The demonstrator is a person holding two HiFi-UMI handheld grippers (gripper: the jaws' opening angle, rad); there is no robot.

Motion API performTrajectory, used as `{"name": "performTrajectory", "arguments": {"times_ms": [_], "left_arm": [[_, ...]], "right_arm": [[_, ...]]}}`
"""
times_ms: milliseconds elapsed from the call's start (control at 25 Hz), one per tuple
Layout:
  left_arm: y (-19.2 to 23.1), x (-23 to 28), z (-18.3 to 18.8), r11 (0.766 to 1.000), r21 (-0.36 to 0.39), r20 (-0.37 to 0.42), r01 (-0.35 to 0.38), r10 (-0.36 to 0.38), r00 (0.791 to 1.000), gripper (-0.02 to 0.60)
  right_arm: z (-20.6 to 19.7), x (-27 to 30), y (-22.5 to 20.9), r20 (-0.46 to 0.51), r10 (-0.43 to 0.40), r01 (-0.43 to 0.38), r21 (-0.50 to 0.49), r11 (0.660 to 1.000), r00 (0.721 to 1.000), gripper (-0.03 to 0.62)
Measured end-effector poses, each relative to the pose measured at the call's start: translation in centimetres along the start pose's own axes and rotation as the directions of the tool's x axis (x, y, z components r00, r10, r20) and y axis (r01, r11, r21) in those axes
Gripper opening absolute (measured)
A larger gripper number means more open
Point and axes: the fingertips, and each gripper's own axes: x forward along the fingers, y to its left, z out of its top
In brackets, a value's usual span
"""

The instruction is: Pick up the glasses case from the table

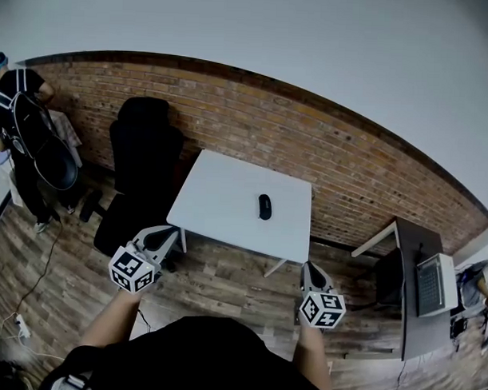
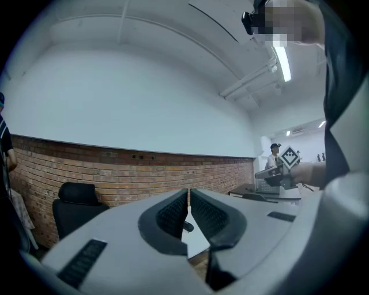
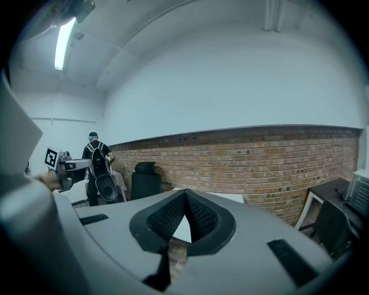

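The glasses case lies alone on the white desk, a little right of the desk's middle in the head view. Its long axis runs up and down the frame, roughly away from the person. Both grippers hang short of the desk's near edge, well apart from the case. The left gripper is at the lower left, by the desk's left corner. The right gripper is at the lower right and looks the nearer of the two, with the case up and to its left. Each gripper has its jaws pressed together on nothing. The left gripper view shows the case as a dark spot through the slit.
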Motion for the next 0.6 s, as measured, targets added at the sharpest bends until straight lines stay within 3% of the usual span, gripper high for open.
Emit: {"name": "performTrajectory", "arguments": {"times_ms": [360, 600], "left_arm": [[1.2, 0.0, -2.2, 1.000, -0.002, -0.045, 0.001, -0.001, 0.999, 0.023], [2.0, 1.5, -3.9, 1.000, 0.007, -0.094, -0.009, 0.010, 0.996, 0.023]], "right_arm": [[-0.9, 2.1, 0.7, -0.037, 0.005, -0.006, -0.010, 1.000, 0.999, 0.015], [-1.7, 3.7, -1.4, -0.043, -0.006, 0.006, 0.007, 1.000, 0.999, 0.015]]}}
